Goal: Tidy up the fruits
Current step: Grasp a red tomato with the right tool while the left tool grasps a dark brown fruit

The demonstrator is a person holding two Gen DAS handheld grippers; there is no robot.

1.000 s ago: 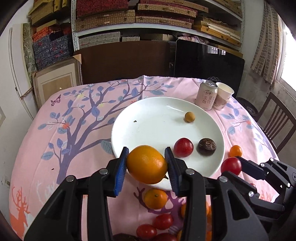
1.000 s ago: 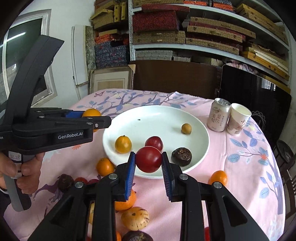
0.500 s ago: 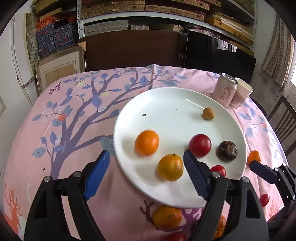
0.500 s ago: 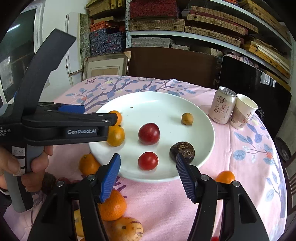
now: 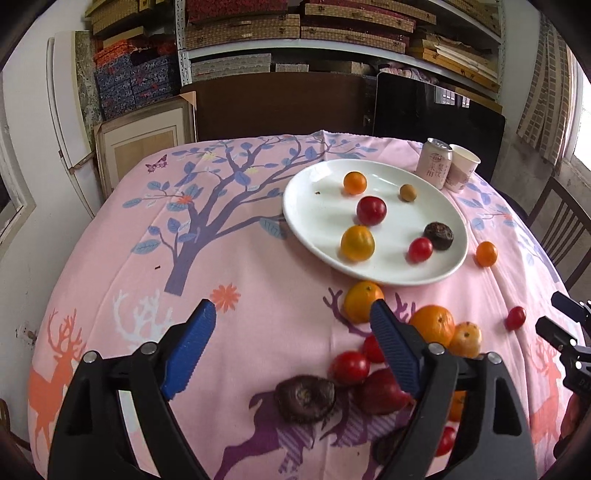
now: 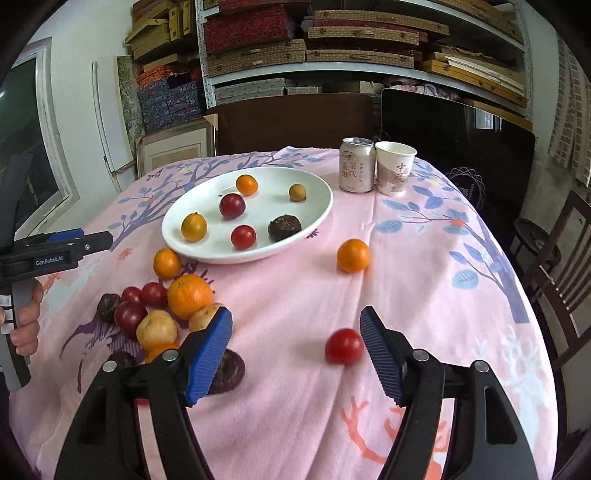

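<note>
- Left wrist view: round table under a pink tablecloth (image 5: 258, 266) printed with a tree and deer; shelving (image 5: 295, 33) stacked with boxes behind it, a chair (image 5: 561, 221) at the right edge.
- White plate (image 5: 314, 218) on the far right half, holding six fruits; a can (image 5: 436, 161) and paper cup (image 5: 463, 168) touching just beyond it.
- Left gripper (image 5: 293, 345): jaws have just been opening, now wide apart, only bare cloth between them; loose fruit pile (image 5: 391, 354) at its right finger.
- Left half of the cloth lies clear to the table edge.
- Right wrist view: right gripper (image 6: 295, 350) likewise has just been opening, jaws apart; a red tomato (image 6: 344, 346) lies on the cloth between them, just beside the right pad, unpressed.
- Lone orange (image 6: 352, 255) sits apart, right of the plate.
</note>
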